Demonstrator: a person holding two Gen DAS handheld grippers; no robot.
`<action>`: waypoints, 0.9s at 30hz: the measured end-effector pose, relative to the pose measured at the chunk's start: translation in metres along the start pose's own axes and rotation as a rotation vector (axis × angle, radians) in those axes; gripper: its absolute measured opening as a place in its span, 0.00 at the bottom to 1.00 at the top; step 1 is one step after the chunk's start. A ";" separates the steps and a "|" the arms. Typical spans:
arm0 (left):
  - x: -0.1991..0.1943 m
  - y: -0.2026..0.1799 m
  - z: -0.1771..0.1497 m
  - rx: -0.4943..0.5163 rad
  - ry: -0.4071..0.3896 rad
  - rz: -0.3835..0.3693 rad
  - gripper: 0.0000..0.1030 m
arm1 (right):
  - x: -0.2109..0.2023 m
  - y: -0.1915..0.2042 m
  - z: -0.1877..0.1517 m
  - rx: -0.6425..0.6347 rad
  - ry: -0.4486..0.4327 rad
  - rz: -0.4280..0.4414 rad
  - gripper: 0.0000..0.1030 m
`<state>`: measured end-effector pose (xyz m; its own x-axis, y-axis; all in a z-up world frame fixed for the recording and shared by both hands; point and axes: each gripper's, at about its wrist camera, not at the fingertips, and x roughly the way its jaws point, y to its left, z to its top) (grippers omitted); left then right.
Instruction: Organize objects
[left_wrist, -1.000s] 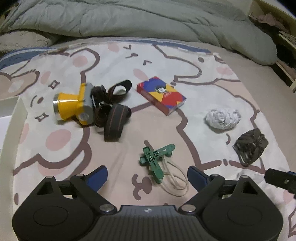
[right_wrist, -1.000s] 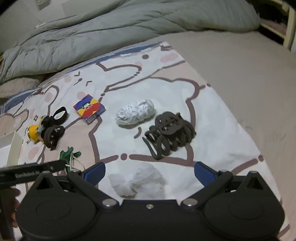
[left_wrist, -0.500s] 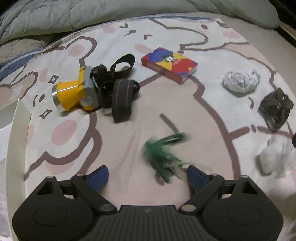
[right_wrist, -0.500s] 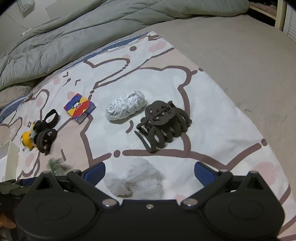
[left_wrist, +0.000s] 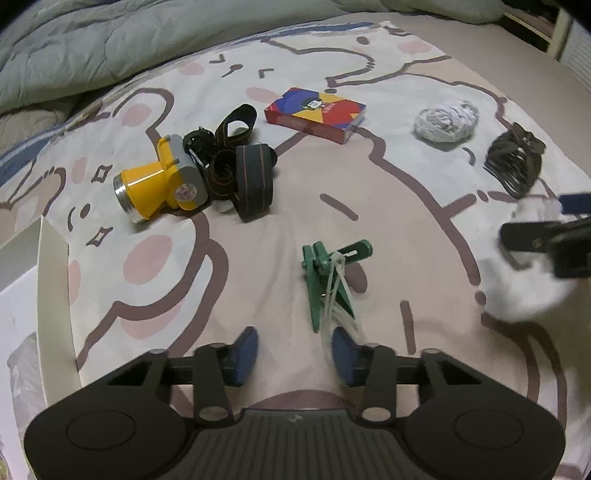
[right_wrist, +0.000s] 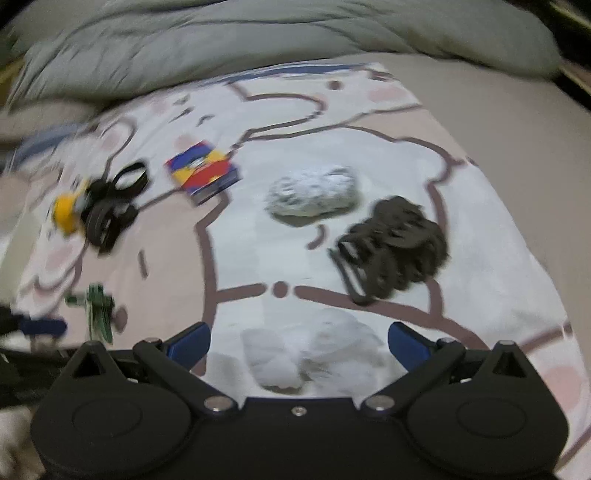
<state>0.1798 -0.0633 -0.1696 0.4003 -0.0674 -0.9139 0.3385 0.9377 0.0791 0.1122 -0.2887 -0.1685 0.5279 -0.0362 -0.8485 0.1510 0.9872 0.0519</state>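
Note:
A green clip (left_wrist: 328, 273) with pale rubber bands looped on it lies on the cartoon-print sheet, just beyond my left gripper (left_wrist: 295, 356). The jaws are closing. The gap between the blue pads holds only sheet, and a band end brushes the right pad (left_wrist: 345, 360). My right gripper (right_wrist: 299, 341) hangs open over a crumpled white tissue (right_wrist: 314, 350), which lies between its spread fingers. In the left wrist view the right gripper (left_wrist: 546, 236) pokes in from the right edge above that tissue (left_wrist: 524, 288). The right wrist view is blurred.
Farther back lie a yellow headlamp (left_wrist: 159, 184) with black straps, a red-blue card box (left_wrist: 317, 112), a grey-white crumpled ball (left_wrist: 447, 120) and a dark hair claw (left_wrist: 515, 162). A white box wall (left_wrist: 55, 295) stands at the left. A grey duvet (left_wrist: 110, 48) is bunched behind.
My left gripper's pads have come much closer together, and the view has rolled and drawn nearer the green clip. The right gripper has dropped toward the tissue, still open.

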 end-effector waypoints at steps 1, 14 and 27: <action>-0.001 0.001 -0.001 0.007 -0.001 0.002 0.29 | 0.002 0.005 -0.001 -0.039 0.000 -0.010 1.00; -0.020 0.020 -0.006 -0.052 -0.047 0.001 0.02 | 0.014 -0.004 0.001 0.026 0.106 -0.030 0.53; -0.045 0.035 0.000 -0.126 -0.126 0.001 0.01 | -0.021 -0.005 0.016 0.000 -0.006 0.011 0.30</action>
<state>0.1735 -0.0276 -0.1261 0.5072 -0.1013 -0.8559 0.2315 0.9726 0.0221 0.1136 -0.2954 -0.1422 0.5341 -0.0265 -0.8450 0.1457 0.9874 0.0612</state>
